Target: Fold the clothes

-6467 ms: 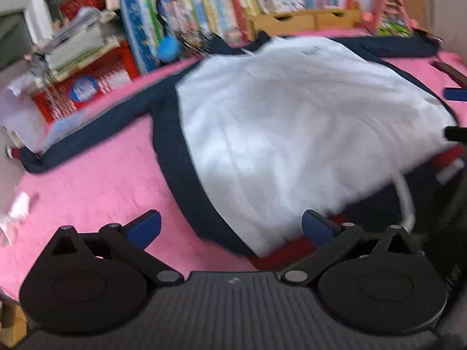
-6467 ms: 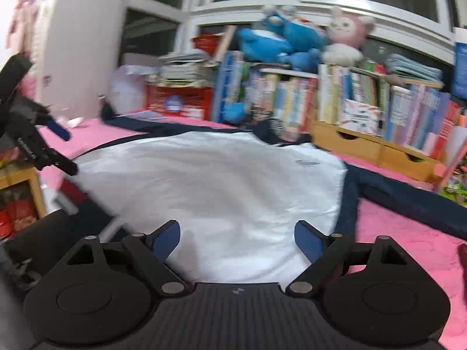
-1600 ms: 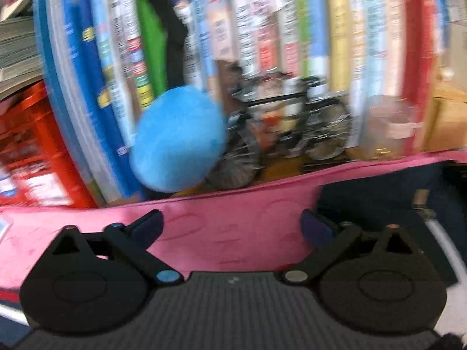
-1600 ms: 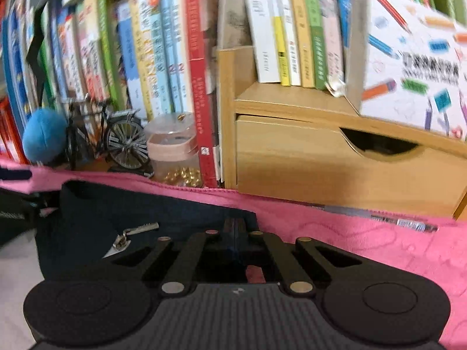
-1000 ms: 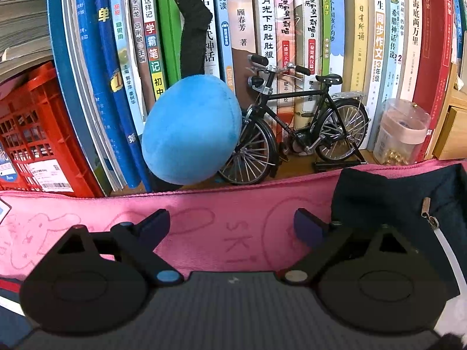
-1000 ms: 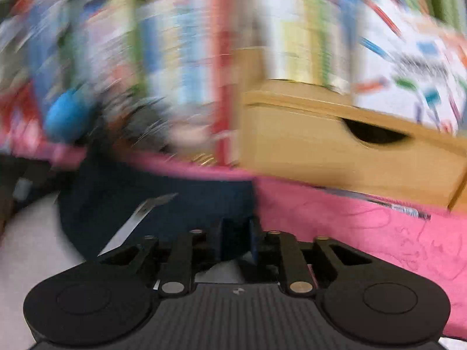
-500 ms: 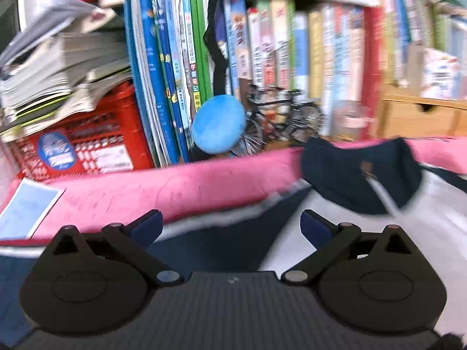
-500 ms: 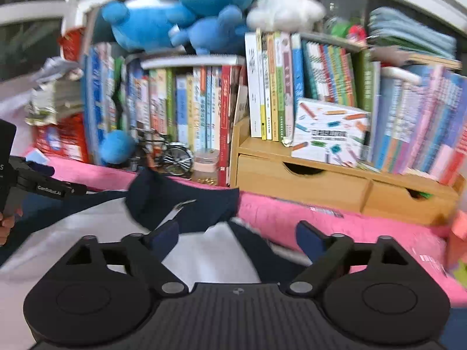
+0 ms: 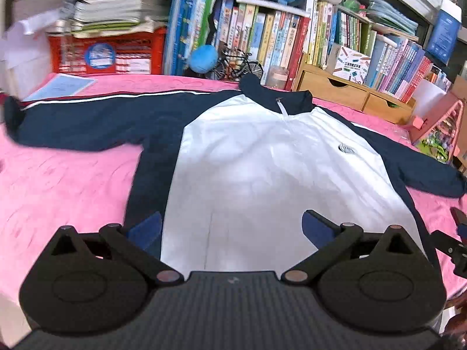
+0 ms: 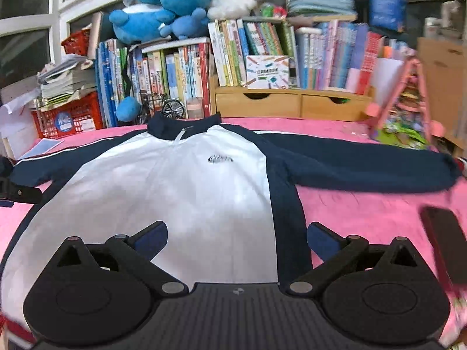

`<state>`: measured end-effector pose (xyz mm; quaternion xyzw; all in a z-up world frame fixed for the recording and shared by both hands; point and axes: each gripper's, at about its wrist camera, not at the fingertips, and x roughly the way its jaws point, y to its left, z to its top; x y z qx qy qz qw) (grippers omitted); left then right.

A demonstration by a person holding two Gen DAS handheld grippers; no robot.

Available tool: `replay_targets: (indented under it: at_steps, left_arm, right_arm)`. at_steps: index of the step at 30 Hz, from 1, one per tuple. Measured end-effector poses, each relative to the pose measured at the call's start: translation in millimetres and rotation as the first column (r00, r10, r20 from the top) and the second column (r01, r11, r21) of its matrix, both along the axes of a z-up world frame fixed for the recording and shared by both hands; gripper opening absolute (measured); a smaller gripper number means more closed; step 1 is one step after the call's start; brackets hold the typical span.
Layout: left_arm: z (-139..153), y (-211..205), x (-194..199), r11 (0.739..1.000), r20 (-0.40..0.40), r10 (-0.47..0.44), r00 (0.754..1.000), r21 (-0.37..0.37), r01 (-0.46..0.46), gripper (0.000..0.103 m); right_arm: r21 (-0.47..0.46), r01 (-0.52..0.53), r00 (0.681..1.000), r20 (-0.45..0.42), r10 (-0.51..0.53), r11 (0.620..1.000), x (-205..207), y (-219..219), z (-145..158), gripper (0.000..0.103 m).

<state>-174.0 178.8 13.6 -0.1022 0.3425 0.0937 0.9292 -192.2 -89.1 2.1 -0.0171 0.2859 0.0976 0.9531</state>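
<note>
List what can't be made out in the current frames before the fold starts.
- Hem of the white and navy zip-up jacket: hidden behind each gripper body, both wrist views.
- Chest logo: too small and blurred to read.
- Flat dark object on the pink cover: motion-blurred, cut by the right edge; cannot identify.
- Cuff of the sleeve by the red crate: blurred at the left edge, left wrist view.
- Right gripper: only partly in frame there.
</note>
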Motion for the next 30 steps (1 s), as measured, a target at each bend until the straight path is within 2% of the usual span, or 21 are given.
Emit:
replay_targets:
  at_steps: [3,6,8,11,14,20,25,30]
  left_arm:
    - [4.1,-17.7,-19.2,0.992,-0.024,0.002,1.0,0.124,0.001,0.103]
    - [9.9,-26.3,-34.0,0.981,-0.013,0.004,1.0,0.193,-0.002,0.103]
    - [12.8,-27.2,-40.9,0.983,-0.008,0.008,1.0,0.183,-0.007,0.103]
    - [12.1,-28.5,-53.2,0.992,-0.012,-0.007,1.0,0.123,0.008,0.103]
    - [5.8,-34.3,-68.4,0.996,-0.032,-0.036,0.999,0.079,0.039,0.103]
    - [-5.0,-50.0,-89.0,0.989,-0.086,-0.072,0.994,0.123,0.082,0.103]
    - [-7.4,-49.6,-91.2,0.99,-0.098,-0.066,0.993,0.117,0.077,0.103]
    - [-9.9,-49.3,-93.4,0.991,-0.109,-0.06,0.992,0.11,0.072,0.103]
  right_arm:
    - [-0.06,0.015,0.999,0.029,-0.013,0.998,-32.4,1.6,11.2,0.103]
    - [-0.07,0.068,0.994,0.085,-0.062,0.995,-57.2,-3.5,22.6,0.103]
    - [-0.019,0.088,0.994,0.071,-0.086,0.996,-66.0,-9.5,29.1,0.103]
    - [0.072,0.116,0.993,-0.007,-0.116,0.991,-71.4,-18.6,32.8,0.103]
    - [0.11,0.131,0.99,-0.06,-0.125,0.985,-82.0,-24.6,31.0,0.103]
    - [0.082,0.054,0.995,-0.094,-0.046,0.995,-104.3,-10.4,28.7,0.103]
    - [0.034,0.004,0.998,-0.069,-0.002,0.999,-111.4,6.4,30.9,0.103]
    - [0.031,-0.008,0.995,-0.095,0.011,0.999,-110.4,8.2,25.2,0.103]
